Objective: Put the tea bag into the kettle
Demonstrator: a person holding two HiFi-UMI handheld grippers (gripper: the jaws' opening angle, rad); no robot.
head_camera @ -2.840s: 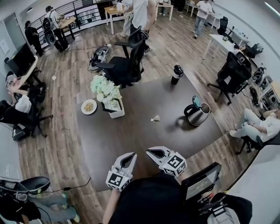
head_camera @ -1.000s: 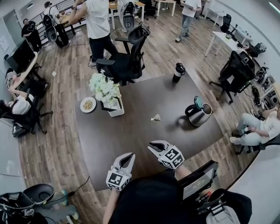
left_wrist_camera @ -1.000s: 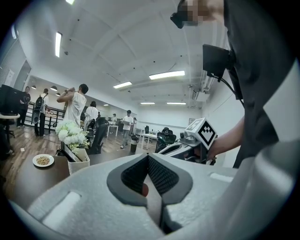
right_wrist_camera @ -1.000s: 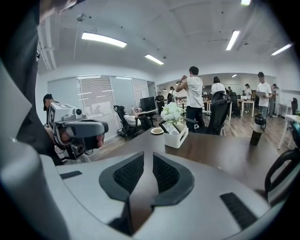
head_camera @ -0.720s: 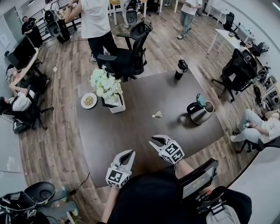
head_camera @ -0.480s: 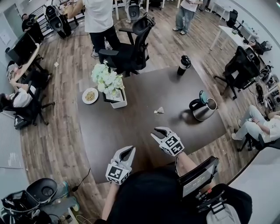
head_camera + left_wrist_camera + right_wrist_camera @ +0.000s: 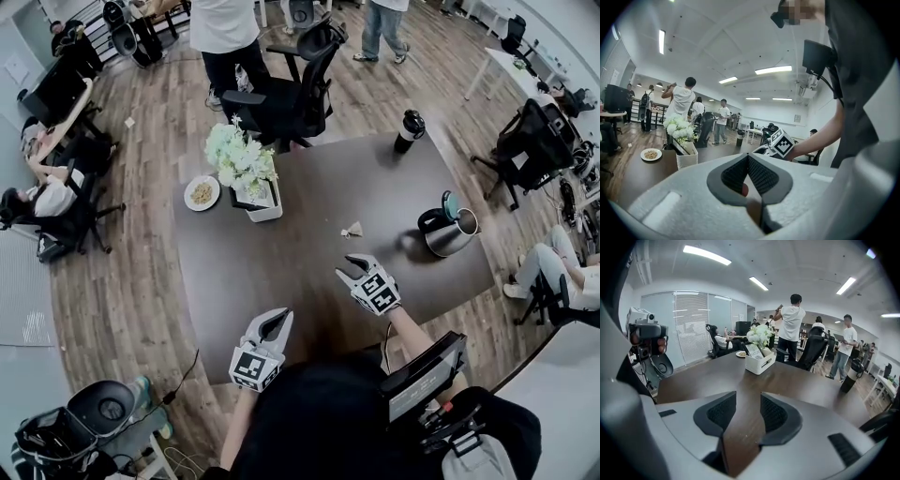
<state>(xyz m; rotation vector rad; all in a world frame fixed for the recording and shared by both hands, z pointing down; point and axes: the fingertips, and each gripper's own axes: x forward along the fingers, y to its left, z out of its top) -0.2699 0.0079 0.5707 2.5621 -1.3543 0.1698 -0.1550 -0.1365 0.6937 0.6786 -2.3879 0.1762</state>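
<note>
The tea bag (image 7: 352, 229) lies small and pale on the dark table (image 7: 300, 272), near its middle. The steel kettle (image 7: 452, 232) stands to its right by the table's right edge, lid tipped open. My right gripper (image 7: 345, 267) hovers over the table a short way in front of the tea bag. Its jaws are opening, and in the right gripper view only bare tabletop shows between the right gripper's (image 7: 748, 399) pads. My left gripper (image 7: 277, 317) hangs by the near edge. The left gripper's (image 7: 748, 157) tips meet and hold nothing.
A white box of flowers (image 7: 246, 173) and a plate of snacks (image 7: 201, 192) stand at the table's far left. At the far edge is a black bottle (image 7: 408, 131). Office chairs (image 7: 300, 89) and people surround the table.
My right gripper has moved forward over the table toward the tea bag, and its jaws have spread apart. The left gripper has stayed by the near edge.
</note>
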